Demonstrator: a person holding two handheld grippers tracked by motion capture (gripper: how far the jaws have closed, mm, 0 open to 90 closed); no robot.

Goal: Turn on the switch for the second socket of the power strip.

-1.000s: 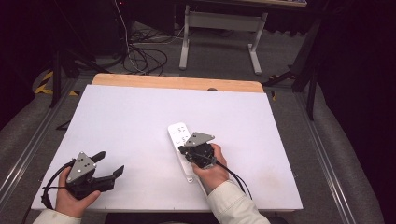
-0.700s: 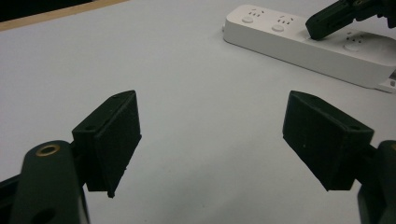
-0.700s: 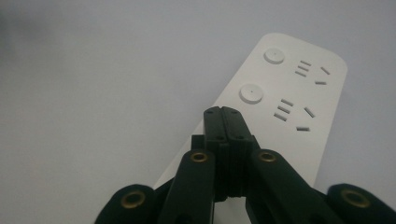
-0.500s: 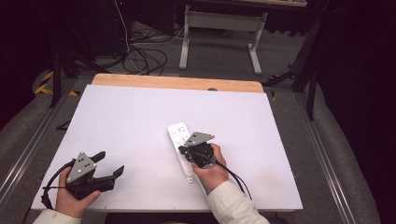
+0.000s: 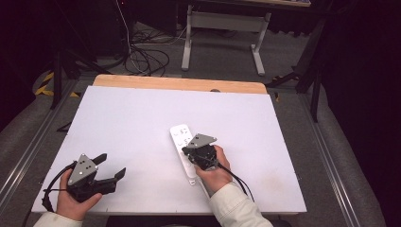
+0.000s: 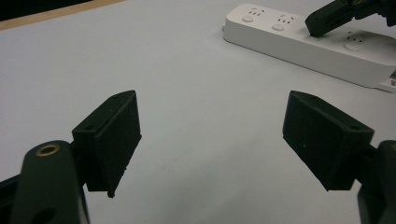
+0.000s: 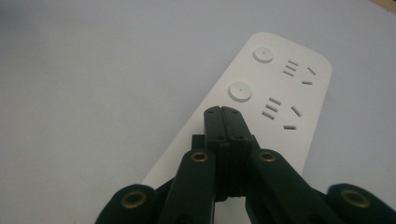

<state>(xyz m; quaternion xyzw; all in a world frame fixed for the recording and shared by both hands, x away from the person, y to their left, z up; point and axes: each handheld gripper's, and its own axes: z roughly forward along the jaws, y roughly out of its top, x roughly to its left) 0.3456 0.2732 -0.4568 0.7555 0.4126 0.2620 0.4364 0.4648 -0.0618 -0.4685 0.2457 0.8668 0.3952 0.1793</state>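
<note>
One power strip [image 5: 182, 147] — directly under the closed right gripper [image 5: 188, 150].

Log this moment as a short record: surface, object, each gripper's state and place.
surface: white table top with a wooden far edge
object: white power strip lying flat, round buttons beside its sockets
right gripper: jaws shut with nothing between them, tips on or just over the power strip's button row; contact cannot be told
left gripper: jaws open with nothing between them, near the front left, apart from the power strip
</note>
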